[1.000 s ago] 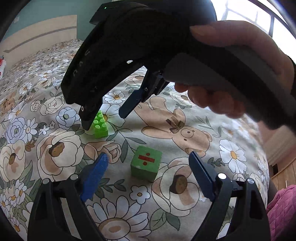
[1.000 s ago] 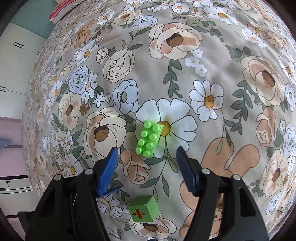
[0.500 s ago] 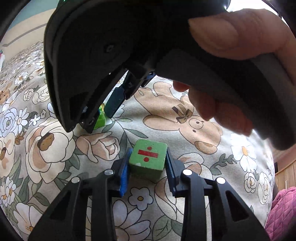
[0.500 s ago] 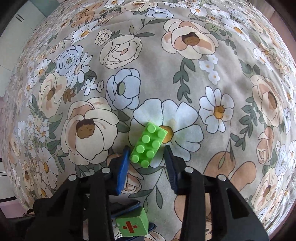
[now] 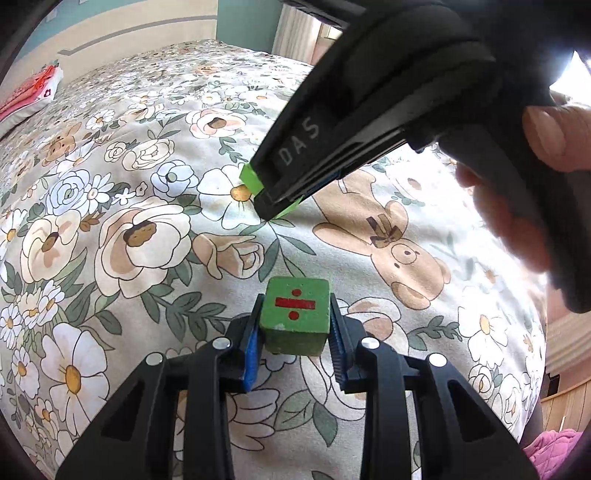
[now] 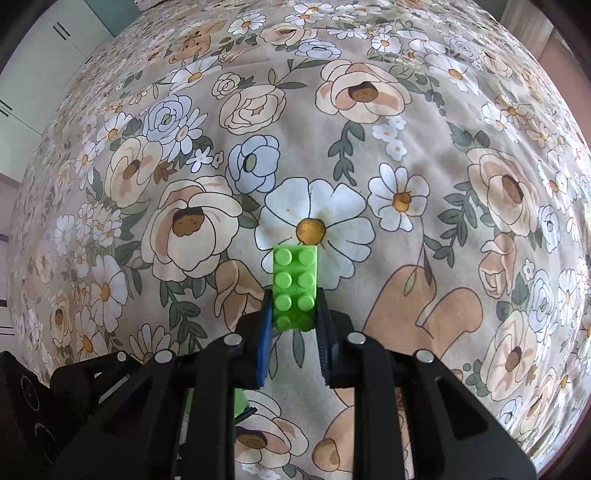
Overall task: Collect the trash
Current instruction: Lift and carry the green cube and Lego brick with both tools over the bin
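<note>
Your left hand-held gripper (image 5: 295,343) holds the green wooden cube (image 5: 294,320) between its blue pads (image 5: 250,350); the jaws have just been closing and now press on the cube's two side faces. The cube sits at the fingertips, its top face turned toward the camera and showing a red division sign. Below it lies the floral bedspread (image 5: 129,236).

Your right hand-held gripper (image 6: 291,325) holds the green studded brick (image 6: 294,286). Its jaws have also just been closing and now clamp the brick's long sides at the near end. The brick points straight ahead, studs up, and its far end reaches out beyond the fingertips over a large white flower printed on the cover. Whether the brick is clear of the fabric or just touching it cannot be told from this angle.

From the left wrist view, your right hand (image 5: 546,192) grips the black handle ahead and to the right of the left hand-held gripper. The brick shows there as a green edge under the black body marked "DAS", well beyond the cube.

At the lower edge of the right wrist view, just behind and left of the right fingers, a patch of green is probably the cube in the other grip.

Far ahead to the left of the left hand-held gripper, a folded red and white cloth (image 5: 29,92) lies on the bed near the headboard (image 5: 110,29).
</note>
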`<state>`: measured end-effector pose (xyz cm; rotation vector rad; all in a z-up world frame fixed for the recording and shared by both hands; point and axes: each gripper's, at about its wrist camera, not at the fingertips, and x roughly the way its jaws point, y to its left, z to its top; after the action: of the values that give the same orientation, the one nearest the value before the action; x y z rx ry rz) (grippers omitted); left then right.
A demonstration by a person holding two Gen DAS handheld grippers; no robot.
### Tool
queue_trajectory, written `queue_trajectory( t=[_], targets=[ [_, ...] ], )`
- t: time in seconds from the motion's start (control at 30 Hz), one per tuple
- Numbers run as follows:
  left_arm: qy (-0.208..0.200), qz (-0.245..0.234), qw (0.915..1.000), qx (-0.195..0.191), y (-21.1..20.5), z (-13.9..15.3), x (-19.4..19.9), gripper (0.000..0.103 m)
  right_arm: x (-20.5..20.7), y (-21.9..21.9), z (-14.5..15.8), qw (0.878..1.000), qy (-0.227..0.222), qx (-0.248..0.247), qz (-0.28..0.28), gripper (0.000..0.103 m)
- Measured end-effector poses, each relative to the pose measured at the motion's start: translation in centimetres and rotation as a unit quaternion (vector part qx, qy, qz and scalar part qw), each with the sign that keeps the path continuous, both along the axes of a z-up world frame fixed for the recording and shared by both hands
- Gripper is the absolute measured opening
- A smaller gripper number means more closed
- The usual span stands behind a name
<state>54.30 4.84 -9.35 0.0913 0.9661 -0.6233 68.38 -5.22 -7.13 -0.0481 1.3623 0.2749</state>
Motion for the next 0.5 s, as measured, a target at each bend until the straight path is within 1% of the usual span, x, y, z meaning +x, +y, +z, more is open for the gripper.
queue_trajectory(
  t=[0.1, 0.27, 0.3, 0.37, 0.43, 0.5],
  targets=[
    [-0.001, 0.026, 0.9996, 0.013, 0.1, 1.7, -0.8, 0.034, -1.1, -1.3, 2.0, 1.0, -0.013, 0.005, -0.003, 0.023],
    [-0.02, 0.073, 0.9966, 0.033, 0.4, 5.0, -2.6, 0.033, -3.1, -2.7, 5.9, 0.999, -0.038, 0.013, -0.007, 0.023],
    [-0.023, 0.084, 0.9955, 0.037, 0.7, 5.7, -3.0, 0.034, -3.5, -3.0, 6.8, 0.999, -0.043, 0.015, -0.007, 0.023],
    [-0.034, 0.104, 0.993, 0.046, 0.9, 7.6, -2.4, 0.033, -4.7, -3.6, 8.7, 0.998, -0.056, 0.016, -0.006, 0.023],
    [-0.045, 0.12, 0.9901, 0.056, 0.9, 9.4, -3.0, 0.033, -5.9, -4.2, 10.7, 0.997, -0.068, 0.019, -0.005, 0.023],
    [-0.058, 0.136, 0.9862, 0.075, 0.8, 11.2, -3.8, 0.033, -7.2, -4.7, 12.5, 0.996, -0.082, 0.019, -0.003, 0.023]
  ],
)
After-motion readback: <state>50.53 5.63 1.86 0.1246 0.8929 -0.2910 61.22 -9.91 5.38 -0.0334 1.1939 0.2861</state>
